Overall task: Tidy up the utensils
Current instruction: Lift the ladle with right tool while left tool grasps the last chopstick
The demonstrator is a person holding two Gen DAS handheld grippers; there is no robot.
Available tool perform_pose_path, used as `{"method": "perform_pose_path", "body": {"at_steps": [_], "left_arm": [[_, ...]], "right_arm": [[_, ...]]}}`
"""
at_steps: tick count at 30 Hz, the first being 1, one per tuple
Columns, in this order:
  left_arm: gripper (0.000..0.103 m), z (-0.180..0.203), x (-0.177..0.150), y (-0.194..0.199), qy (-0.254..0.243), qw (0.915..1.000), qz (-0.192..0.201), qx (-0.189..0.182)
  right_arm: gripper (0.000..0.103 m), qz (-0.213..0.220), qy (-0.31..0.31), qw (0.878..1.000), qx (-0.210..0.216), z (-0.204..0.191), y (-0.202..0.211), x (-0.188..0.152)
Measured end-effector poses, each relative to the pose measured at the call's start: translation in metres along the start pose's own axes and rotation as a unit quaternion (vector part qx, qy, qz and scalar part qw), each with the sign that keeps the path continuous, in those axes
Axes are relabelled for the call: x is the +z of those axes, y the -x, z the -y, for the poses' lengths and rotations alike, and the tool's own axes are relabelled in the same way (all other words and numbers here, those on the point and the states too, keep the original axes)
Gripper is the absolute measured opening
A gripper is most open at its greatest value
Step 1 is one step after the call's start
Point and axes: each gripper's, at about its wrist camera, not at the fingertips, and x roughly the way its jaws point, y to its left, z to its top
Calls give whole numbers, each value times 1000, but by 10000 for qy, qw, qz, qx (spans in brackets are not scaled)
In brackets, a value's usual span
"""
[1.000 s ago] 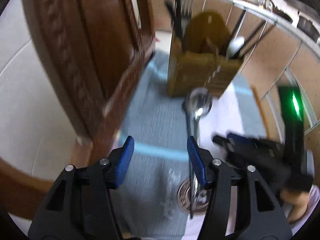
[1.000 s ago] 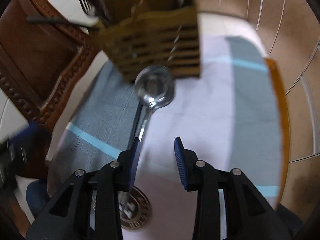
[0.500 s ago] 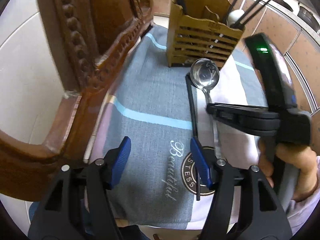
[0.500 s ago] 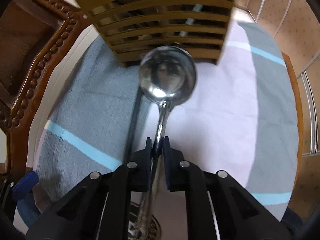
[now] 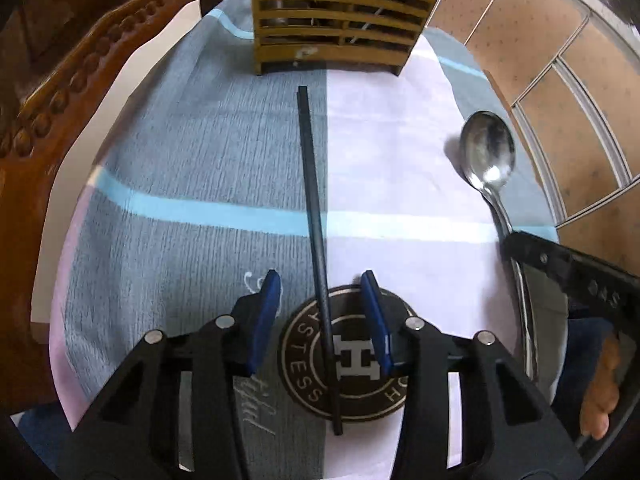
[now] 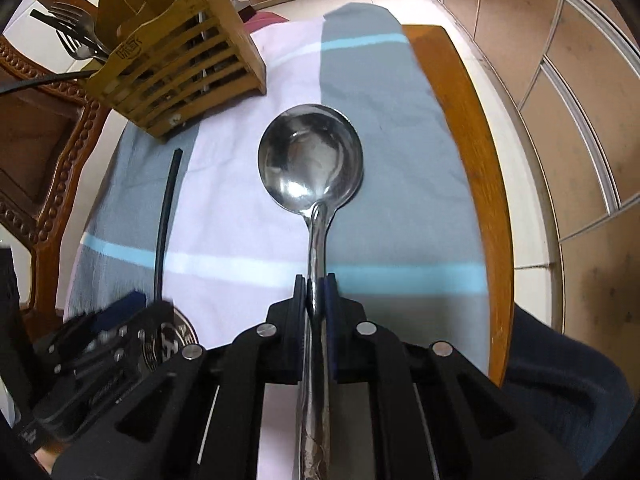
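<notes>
My right gripper (image 6: 316,286) is shut on the handle of a steel spoon (image 6: 310,162), bowl pointing forward, held above the cloth; the spoon also shows in the left wrist view (image 5: 487,152). My left gripper (image 5: 322,292) is open, its blue pads either side of a black chopstick (image 5: 314,216) that lies flat on the cloth; the chopstick also shows in the right wrist view (image 6: 165,204). A slatted wooden utensil holder (image 5: 340,12) stands at the far end; in the right wrist view the holder (image 6: 172,68) holds forks and dark utensils.
A grey, white and blue striped cloth (image 5: 192,168) with a round dark logo (image 5: 352,364) covers a small wooden table (image 6: 476,152). A carved wooden chair frame (image 5: 68,92) stands on the left. Tiled wall panels (image 6: 580,92) rise on the right.
My right gripper closed on the spoon and carried it up and to the right, away from the chopstick. My left gripper moved over the chopstick, which now lies between its pads.
</notes>
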Motion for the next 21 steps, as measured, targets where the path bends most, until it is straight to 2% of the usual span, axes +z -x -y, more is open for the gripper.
{"method": "perform_pose_path", "body": {"at_steps": [2,4,11,15,17,19,21], "left_arm": [[11,-1,-2,1,24,10000,-45,-23],[7,-2,-4,1,25,10000,-70,-25],[6,-2,-37,15,-85,9997,-203,-131],[6,-4,-46,19,-214,9992,-319,-69],[6,-5,-51,22,-250,9992,-326,-26],[6,-5,-48,23,-287,9991,-310,34],[7,-3,-41,22,-271,9992,-254,116]], "right_arm": [[10,-54,14,10000,59,5,3,-4],[10,-96,20,9999,133,0,0,-4],[10,-165,46,9994,304,-3,2,-8],[10,-184,154,9993,278,-6,6,-14],[13,-158,210,9993,271,-6,9,-16],[24,-120,199,9992,317,-8,8,-15],[25,-16,184,9995,273,-8,13,-13]]}}
